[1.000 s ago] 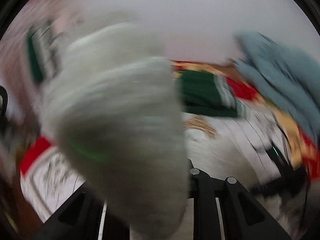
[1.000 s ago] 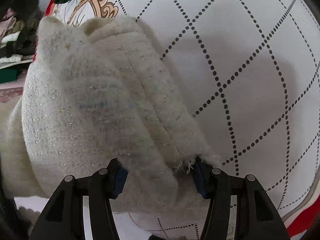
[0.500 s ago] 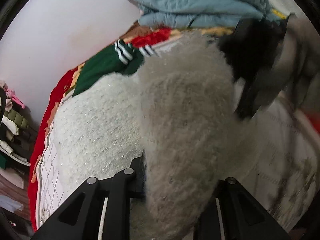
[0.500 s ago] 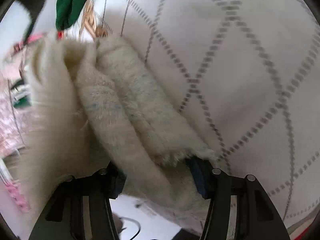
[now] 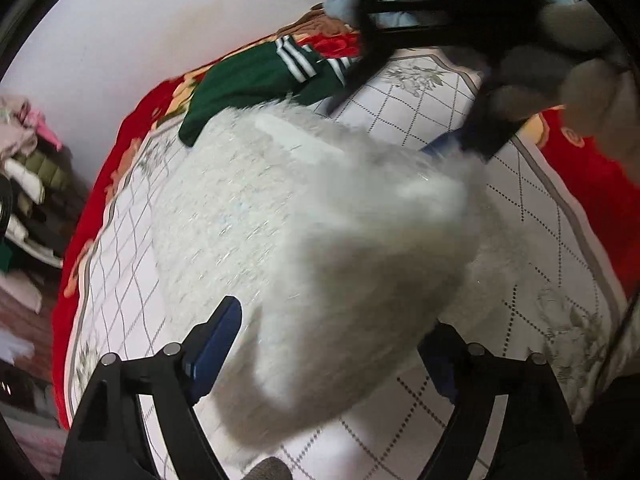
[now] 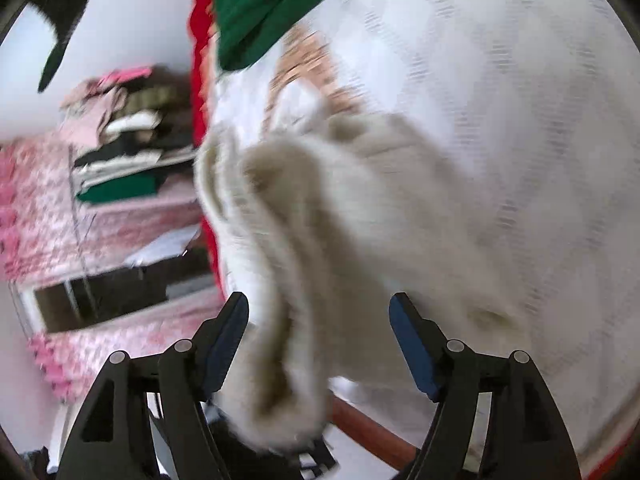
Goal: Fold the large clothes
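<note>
**Cream fleece garment bunched between two grippers above a quilted bed**

A fuzzy cream garment (image 5: 320, 216) lies heaped on the bed's white diamond-stitched cover (image 5: 540, 216), its near fold rising between the left gripper (image 5: 332, 344); those fingers stand apart, blue pads clear of the cloth on the left side; the right gripper (image 6: 320, 336) likewise stands wide, fingers apart, a thick roll of the garment (image 6: 304, 240) hanging between them near the left finger; no brand, label or writing is readable in either view; a green striped garment (image 5: 260, 80) lies beyond the cream one, near the cover's red border (image 5: 120, 152); bare cover lies to the right of the heap; stacked clothes (image 6: 120, 140) sit off the bed's edge.
</note>
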`<state>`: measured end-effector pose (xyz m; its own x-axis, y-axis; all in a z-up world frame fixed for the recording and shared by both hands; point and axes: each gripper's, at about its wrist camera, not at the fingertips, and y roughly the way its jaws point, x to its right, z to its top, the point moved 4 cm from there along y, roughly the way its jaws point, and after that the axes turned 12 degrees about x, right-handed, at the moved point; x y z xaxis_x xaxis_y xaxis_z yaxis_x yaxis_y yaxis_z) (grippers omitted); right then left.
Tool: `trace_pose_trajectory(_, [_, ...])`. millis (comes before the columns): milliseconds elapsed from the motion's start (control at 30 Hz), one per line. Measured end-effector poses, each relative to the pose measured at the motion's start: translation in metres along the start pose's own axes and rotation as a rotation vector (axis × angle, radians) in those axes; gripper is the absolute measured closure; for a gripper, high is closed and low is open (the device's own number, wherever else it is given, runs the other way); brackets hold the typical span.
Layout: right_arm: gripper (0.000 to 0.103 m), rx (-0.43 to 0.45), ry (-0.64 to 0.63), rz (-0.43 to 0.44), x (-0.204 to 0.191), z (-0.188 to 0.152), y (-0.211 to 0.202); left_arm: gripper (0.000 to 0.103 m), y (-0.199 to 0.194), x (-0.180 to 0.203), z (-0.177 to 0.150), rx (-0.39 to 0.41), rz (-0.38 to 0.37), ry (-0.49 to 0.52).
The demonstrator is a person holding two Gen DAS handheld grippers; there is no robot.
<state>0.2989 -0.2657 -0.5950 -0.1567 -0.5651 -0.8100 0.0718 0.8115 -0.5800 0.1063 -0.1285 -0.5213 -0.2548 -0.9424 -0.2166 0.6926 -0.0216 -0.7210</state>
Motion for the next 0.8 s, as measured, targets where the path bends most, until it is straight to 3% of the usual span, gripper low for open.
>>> trace_pose_trajectory(67, [0.015, -0.055, -0.001, 0.029, -0.011, -0.003, 0.036, 0.015, -0.004, 0.000, -0.004, -0.012, 0.016, -0.023])
trace_pose_trajectory(133, [0.016, -0.119, -0.023, 0.031, -0.018, -0.005, 0.068, 0.015, -0.014, -0.006, -0.006, -0.017, 0.038, -0.078])
trace_pose_trajectory(167, [0.041, -0.134, -0.037, 0.001, -0.016, -0.006, 0.089, 0.015, -0.017, -0.008, -0.005, -0.023, 0.042, -0.101])
trace_pose_trajectory(200, [0.078, -0.140, -0.066, -0.018, -0.021, -0.011, 0.096, 0.015, -0.021, -0.011, -0.007, -0.033, 0.056, -0.133])
trace_pose_trajectory(300, [0.082, -0.094, -0.112, 0.025, -0.041, -0.019, 0.095, 0.015, -0.039, -0.023, -0.013, -0.040, 0.075, -0.242])
trace_pose_trajectory(400, [0.082, -0.035, -0.103, 0.059, -0.043, -0.031, 0.071, 0.015, -0.054, -0.038, -0.022, -0.065, 0.097, -0.387])
trace_pose_trajectory(533, [0.081, -0.004, -0.028, -0.084, 0.010, -0.035, 0.070, 0.015, -0.049, -0.057, -0.032, -0.110, 0.124, -0.533])
trace_pose_trajectory(567, [0.076, 0.004, -0.016, -0.116, 0.022, -0.034, 0.071, 0.015, -0.047, -0.062, -0.032, -0.112, 0.138, -0.554])
trace_pose_trajectory(633, [0.076, 0.013, -0.045, -0.169, 0.042, -0.029, 0.078, 0.015, -0.044, -0.075, -0.026, -0.098, 0.150, -0.604])
trace_pose_trajectory(733, [0.067, -0.018, -0.027, -0.139, 0.041, -0.025, 0.085, 0.015, -0.039, -0.096, -0.014, -0.065, 0.180, -0.646])
trace_pose_trajectory(800, [0.051, -0.029, -0.030, -0.146, 0.032, -0.024, 0.079, 0.015, -0.015, -0.098, -0.009, -0.107, 0.187, -0.606])
